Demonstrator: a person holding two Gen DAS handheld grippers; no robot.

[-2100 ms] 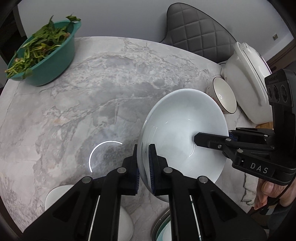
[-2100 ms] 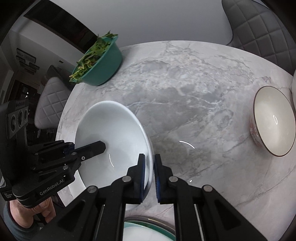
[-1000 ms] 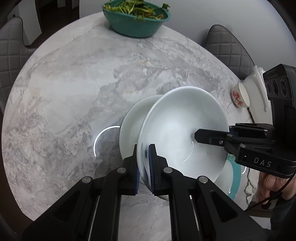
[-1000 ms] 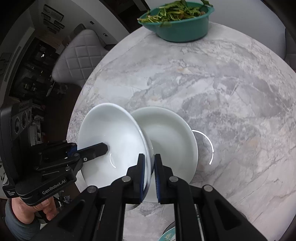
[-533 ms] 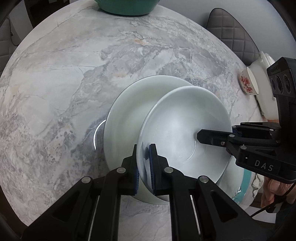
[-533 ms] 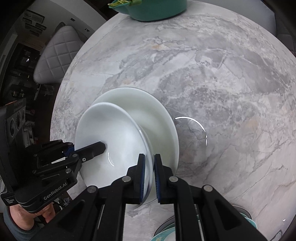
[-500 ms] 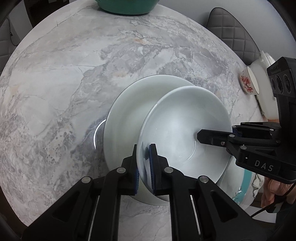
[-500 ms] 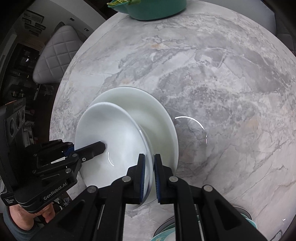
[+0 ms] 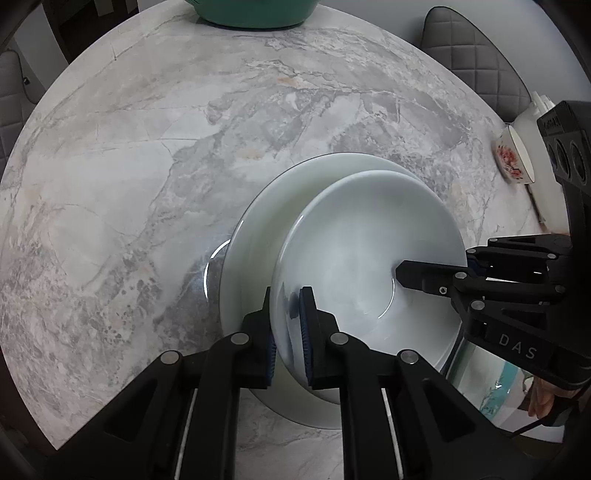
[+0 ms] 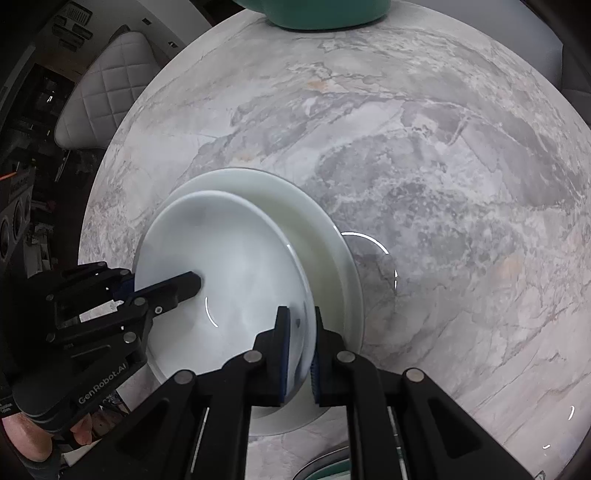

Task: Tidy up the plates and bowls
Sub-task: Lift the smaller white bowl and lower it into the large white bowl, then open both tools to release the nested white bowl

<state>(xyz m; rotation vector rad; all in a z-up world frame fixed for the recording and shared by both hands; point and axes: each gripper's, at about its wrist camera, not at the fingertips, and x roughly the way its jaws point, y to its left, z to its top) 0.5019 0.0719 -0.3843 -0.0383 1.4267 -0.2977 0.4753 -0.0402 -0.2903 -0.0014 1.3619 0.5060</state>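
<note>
A white bowl (image 9: 365, 254) sits tilted over a larger white plate (image 9: 255, 236) on the round marble surface (image 9: 129, 166). The left gripper (image 9: 287, 325) has its fingers (image 9: 305, 332) nearly closed on the bowl's near-left rim, one finger inside and one outside; whether the pads touch the rim cannot be told. The right gripper (image 10: 300, 354) stands likewise on the opposite rim, its fingers (image 10: 282, 354) straddling the edge with a slight gap showing. Each gripper appears in the other's view: the right gripper at the bowl's right side (image 9: 436, 277), the left gripper at its left side (image 10: 166, 288). The plate lies near the surface's near edge. A green basin (image 9: 255, 13) stands at the far edge, a small flowered bowl (image 9: 513, 162) at the right edge, and a teal-rimmed plate (image 9: 502, 387) just beside the white plate at near right.
</note>
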